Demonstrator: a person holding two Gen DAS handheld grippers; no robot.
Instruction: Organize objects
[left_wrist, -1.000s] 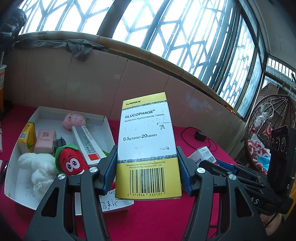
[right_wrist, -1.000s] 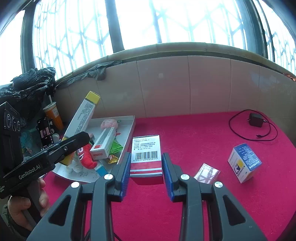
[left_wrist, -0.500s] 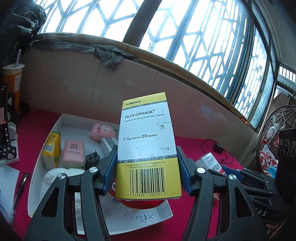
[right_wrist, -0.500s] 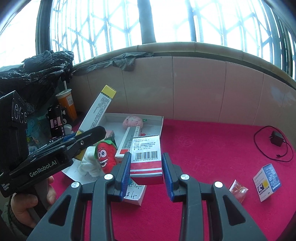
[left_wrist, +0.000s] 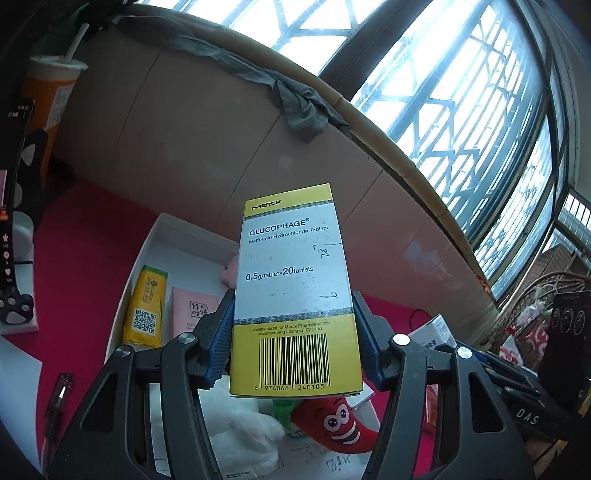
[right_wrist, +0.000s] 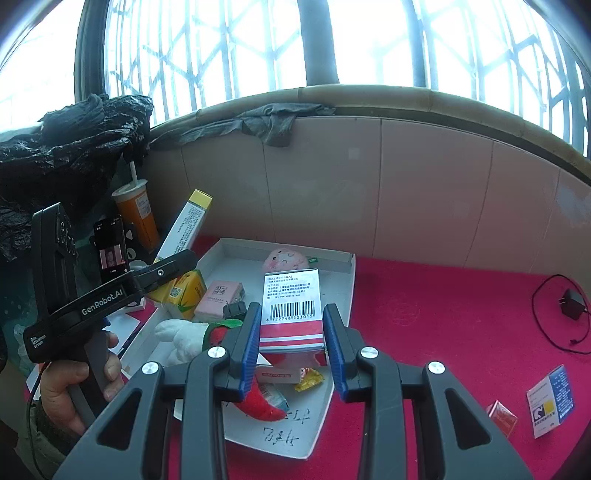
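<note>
My left gripper (left_wrist: 293, 332) is shut on a yellow and white Glucophage box (left_wrist: 295, 291), held upright above the near end of the white tray (left_wrist: 147, 251). The same box (right_wrist: 186, 221) shows at the left of the right wrist view, above the tray's left side. My right gripper (right_wrist: 291, 332) is shut on a red and white medicine box (right_wrist: 291, 310) with its barcode facing me, over the middle of the tray (right_wrist: 347, 284). In the tray lie a yellow carton (left_wrist: 146, 306), a pink box (left_wrist: 192, 310), a red chilli plush (left_wrist: 340, 424), a white plush (left_wrist: 240, 428) and a pink plush (right_wrist: 284, 260).
A blue and white box (right_wrist: 550, 400) and a small red packet (right_wrist: 500, 417) lie on the red cloth at the right, with a black charger and cable (right_wrist: 570, 304) behind. An orange drink cup (right_wrist: 136, 214), a phone (right_wrist: 110, 249) and black bags stand left of the tray. A pen (left_wrist: 55, 406) lies near left.
Both grippers have travelled left with their boxes, from beside the tray to over it. The tray and its contents now sit under and ahead of both boxes.
</note>
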